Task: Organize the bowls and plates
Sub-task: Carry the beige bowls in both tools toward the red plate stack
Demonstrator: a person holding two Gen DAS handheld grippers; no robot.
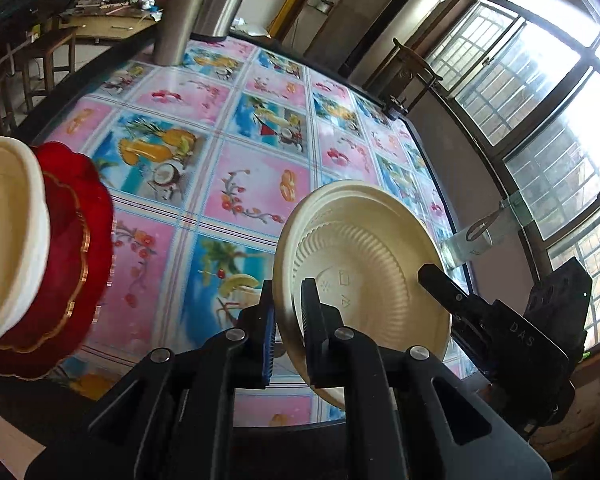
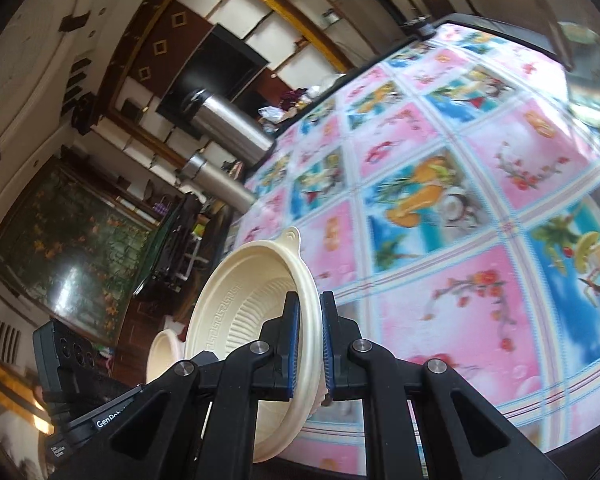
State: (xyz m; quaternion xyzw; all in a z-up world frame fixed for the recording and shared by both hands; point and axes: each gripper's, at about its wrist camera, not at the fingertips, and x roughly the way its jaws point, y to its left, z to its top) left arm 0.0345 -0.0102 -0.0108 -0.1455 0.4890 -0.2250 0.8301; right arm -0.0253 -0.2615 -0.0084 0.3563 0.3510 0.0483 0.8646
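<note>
Two grippers, and each of mine is clamped on a cream disposable dish. My left gripper [image 1: 288, 316] has its jaws nearly closed on the rim of a cream plate [image 1: 364, 276], one finger on the face side, the other on the ribbed underside; the plate stands tilted on edge above the patterned tablecloth [image 1: 236, 160], its underside turned toward the lens. My right gripper [image 2: 309, 344] has its blue pads [image 2: 294, 344] pressed on either side of the rim of a cream bowl [image 2: 244, 320], which is likewise tipped up, its ribbed inside with a key-pattern band facing left, a small tab at its top edge.

Taking the tablecloth as my mark: both dishes are raised over its near edge. In the left wrist view, a red scalloped plate [image 1: 72, 248] with gold trim sits at the cloth's left edge, with another cream bowl [image 1: 8, 236] in front of it; how they are held I cannot tell. The same view shows my right gripper's black body just behind the plate. Two steel flasks [image 2: 228, 124] stand at the cloth's far side.

Only the right wrist view shows a second cream dish [image 2: 162, 356] behind the bowl, off the cloth's left side.
</note>
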